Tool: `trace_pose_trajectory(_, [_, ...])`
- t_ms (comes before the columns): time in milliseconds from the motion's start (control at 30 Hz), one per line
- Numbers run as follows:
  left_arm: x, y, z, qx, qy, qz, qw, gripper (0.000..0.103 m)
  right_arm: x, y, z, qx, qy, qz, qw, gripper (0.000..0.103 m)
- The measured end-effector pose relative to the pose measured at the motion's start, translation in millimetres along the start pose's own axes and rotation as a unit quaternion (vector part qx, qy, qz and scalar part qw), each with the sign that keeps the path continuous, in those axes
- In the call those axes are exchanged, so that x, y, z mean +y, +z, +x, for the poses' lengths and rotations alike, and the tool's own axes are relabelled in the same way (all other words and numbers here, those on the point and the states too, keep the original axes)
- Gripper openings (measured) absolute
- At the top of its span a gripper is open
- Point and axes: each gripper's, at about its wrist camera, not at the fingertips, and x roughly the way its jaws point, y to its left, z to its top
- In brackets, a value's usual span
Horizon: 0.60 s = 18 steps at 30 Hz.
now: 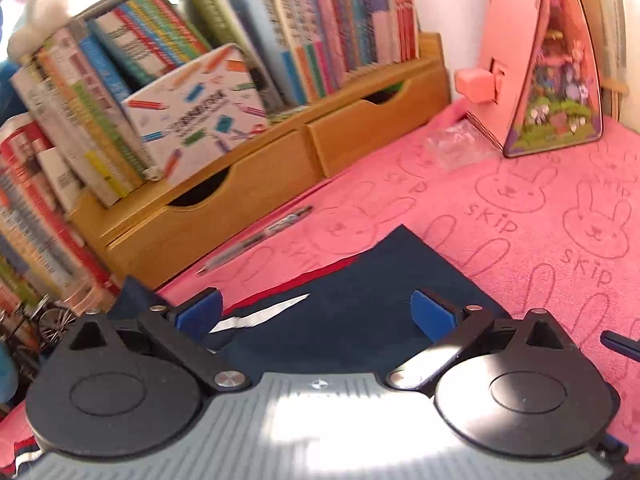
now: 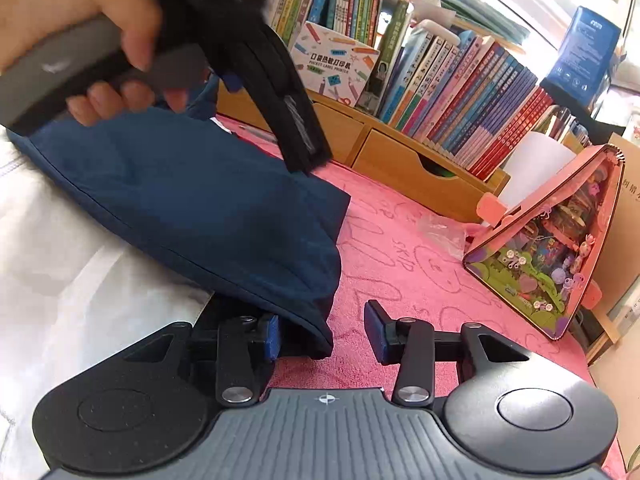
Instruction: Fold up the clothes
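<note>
We work on a table under a pink towel (image 2: 400, 248), its far edge lined with a shelf (image 2: 400, 152) of books, a pink toy house (image 2: 560, 256) near the far right corner. The garment (image 2: 200, 200), navy with red and white trim, lies near the front edge, partly over something white (image 2: 80, 272) on the left that we cannot name. In the right wrist view its lower corner droops between the fingers of the right gripper (image 2: 326, 334); the left pad sits at the cloth, the right pad stands clear over towel, so the jaws are partly spread and not yet pinching. The left gripper (image 1: 316, 312) is spread wide above a flat navy corner (image 1: 400, 240), holding nothing; the person's hand (image 2: 80, 40) carries it over the cloth. To do this step well, we judge, we should bring the right jaws fully onto the hem, catching every layer, before lifting, then seat the left on the far corner so both edges travel together. A pen (image 1: 256, 240) lies by the shelf, clear of the fold.
</note>
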Motion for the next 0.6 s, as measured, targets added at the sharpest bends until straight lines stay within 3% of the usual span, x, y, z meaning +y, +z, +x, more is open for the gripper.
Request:
trace_pose_trajectory(100, [-22, 3, 32, 0.03, 0.005, 0.014, 0.9994, 0.103, -1, 0, -1, -0.002, 0.006, 0.0, 1.0, 0.043])
trace_pose_trajectory(167, [-11, 0, 42, 0.042, -0.018, -0.032, 0.9985, 0.103, -5, 0, -1, -0.005, 0.023, 0.008, 1.0, 0.043])
trace_pose_trajectory(267, [19, -12, 55, 0.071, -0.085, -0.136, 0.9844, 0.103, -15, 2, 0, -0.009, 0.064, 0.036, 0.997, 0.043])
trace_pose_trajectory(367, [18, -19, 53, 0.046, -0.087, -0.128, 0.9869, 0.103, -34, 12, 19, 0.005, 0.113, 0.12, 0.986, 0.042])
trace_pose_trajectory(400, [16, -20, 52, 0.043, -0.086, -0.125, 0.9874, 0.103, -37, 14, 28, 0.016, 0.118, 0.138, 0.983, 0.028])
trace_pose_trajectory(433, [17, -19, 53, 0.044, -0.087, -0.126, 0.9873, 0.103, -40, 16, 36, 0.026, 0.123, 0.157, 0.98, 0.021])
trace_pose_trajectory(500, [17, -18, 53, 0.046, -0.087, -0.127, 0.987, 0.103, -43, 16, 37, 0.031, 0.126, 0.186, 0.974, 0.012])
trace_pose_trajectory(600, [18, -16, 55, 0.047, -0.081, -0.136, 0.9863, 0.103, -31, 9, 18, 0.024, 0.075, 0.156, 0.985, 0.007])
